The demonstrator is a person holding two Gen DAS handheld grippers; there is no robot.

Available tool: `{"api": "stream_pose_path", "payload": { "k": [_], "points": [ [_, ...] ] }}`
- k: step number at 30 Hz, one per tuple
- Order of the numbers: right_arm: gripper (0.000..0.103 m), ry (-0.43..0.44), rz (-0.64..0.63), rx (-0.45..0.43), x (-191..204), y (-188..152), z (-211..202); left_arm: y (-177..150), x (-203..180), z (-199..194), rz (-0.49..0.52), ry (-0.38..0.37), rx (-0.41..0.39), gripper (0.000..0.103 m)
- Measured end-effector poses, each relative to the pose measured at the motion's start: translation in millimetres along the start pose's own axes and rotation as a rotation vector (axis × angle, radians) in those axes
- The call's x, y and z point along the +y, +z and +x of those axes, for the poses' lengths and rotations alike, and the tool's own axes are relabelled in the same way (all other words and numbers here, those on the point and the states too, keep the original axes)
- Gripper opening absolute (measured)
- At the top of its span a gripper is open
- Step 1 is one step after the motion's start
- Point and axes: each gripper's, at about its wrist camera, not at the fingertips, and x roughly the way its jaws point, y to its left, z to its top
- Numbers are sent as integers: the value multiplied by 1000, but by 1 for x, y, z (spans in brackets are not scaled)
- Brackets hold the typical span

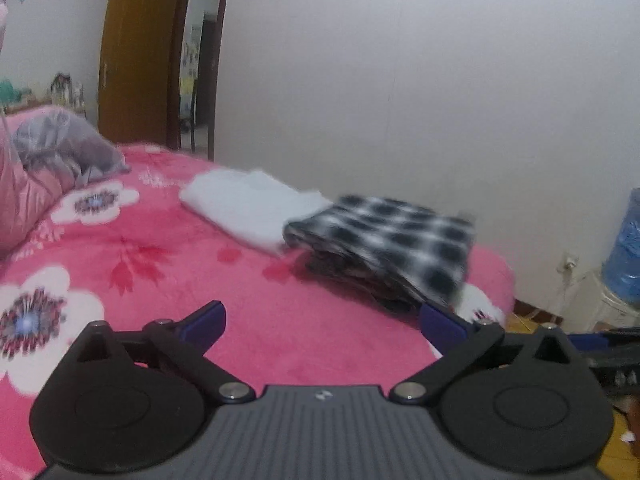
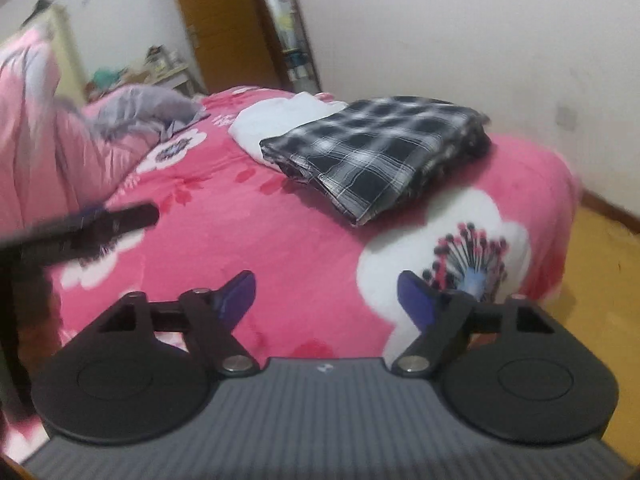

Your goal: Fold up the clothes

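Observation:
A folded black-and-white plaid shirt [image 1: 392,240] [image 2: 380,148] lies on the pink flowered bedspread [image 1: 248,304] [image 2: 288,240], its far-left corner overlapping a folded white garment [image 1: 248,208] [image 2: 280,120]. My left gripper [image 1: 322,326] hovers open above the blanket, short of the plaid shirt, with nothing between its fingers. My right gripper [image 2: 326,298] is also open and empty, nearer the bed's foot, with the shirt ahead of it. The left gripper's tip [image 2: 120,216] shows blurred at the left of the right wrist view.
A pink and grey quilt [image 1: 48,168] [image 2: 80,140] is heaped at the left. A brown door [image 1: 140,52] [image 2: 228,28] and white wall stand behind the bed. A blue water bottle [image 1: 624,248] sits on a stand at right; yellow floor [image 2: 600,300] lies past the bed's corner.

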Motion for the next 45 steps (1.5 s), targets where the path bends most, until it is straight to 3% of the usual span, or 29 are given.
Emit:
{"api": "stream_pose_path", "payload": {
  "k": [6, 9, 15, 20, 25, 31, 38, 45],
  "points": [
    [90, -98, 52, -34, 33, 10, -42, -4, -5, -49, -50, 13, -9, 103],
    [101, -159, 28, -79, 47, 14, -59, -5, -2, -67, -52, 35, 1, 103],
    [102, -278, 9, -68, 71, -10, -53, -27, -1, -76, -28, 96, 82, 103],
    [102, -368, 16, -42, 79, -30, -38, -39, 7, -73, -79, 50, 161, 103],
    [102, -423, 3, -53, 83, -34, -35, -38, -5, -80, 2, 76, 100, 103],
    [102, -450, 7, -78, 86, -39, -37, -34, -13, -85, -18, 173, 47, 103],
    [102, -521, -93, -144, 100, -42, -44, -30, -28, -88, 46, 188, 21, 103],
    [102, -519, -80, -143, 98, -41, -45, -27, -39, -90, 72, 189, -9, 102]
  ]
}}
